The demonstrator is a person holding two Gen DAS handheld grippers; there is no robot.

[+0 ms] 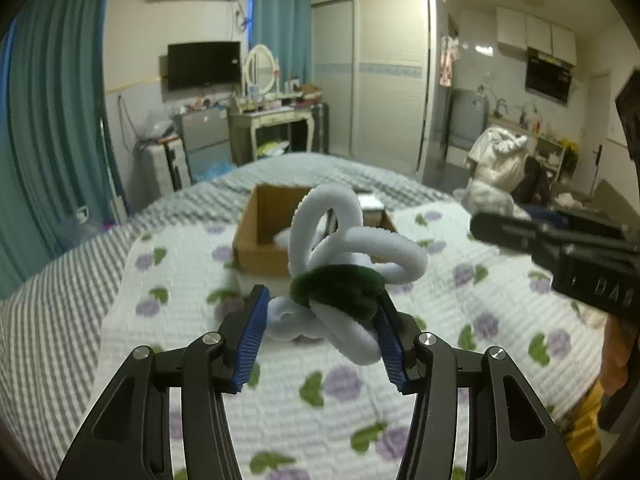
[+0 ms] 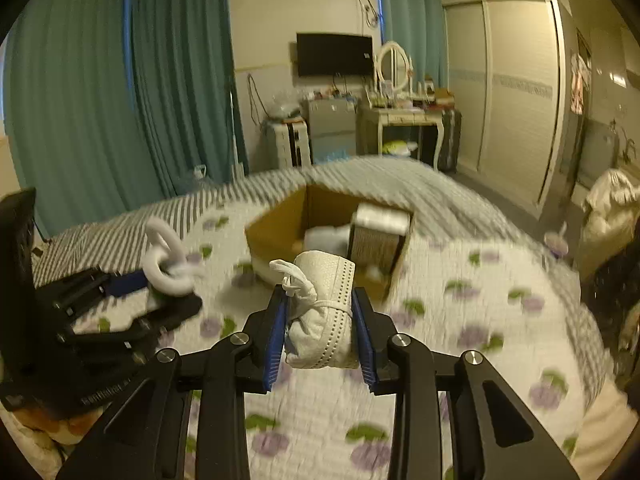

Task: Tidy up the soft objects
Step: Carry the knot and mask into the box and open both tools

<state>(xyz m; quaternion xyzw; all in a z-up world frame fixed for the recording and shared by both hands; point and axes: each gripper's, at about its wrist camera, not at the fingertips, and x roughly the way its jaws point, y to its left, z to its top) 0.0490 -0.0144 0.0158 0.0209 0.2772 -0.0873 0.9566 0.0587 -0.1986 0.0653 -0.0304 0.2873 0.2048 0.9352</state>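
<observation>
Soft objects, two items, both held above the floral quilt [image 1: 320,420].
1. White fuzzy loops bound by a dark green band [image 1: 340,286]: inside the left gripper [image 1: 320,334], fingers spread fairly wide, the right pad touching the bundle, the left pad just beside it; a firm grip cannot be told.
2. Rolled white cloth bundle [image 2: 322,320], tied with a cord: pinched between the right gripper [image 2: 320,332] fingers, partly closed.
3. Cardboard box [image 1: 260,236]: farther along the bed, open, holding white items.
</observation>
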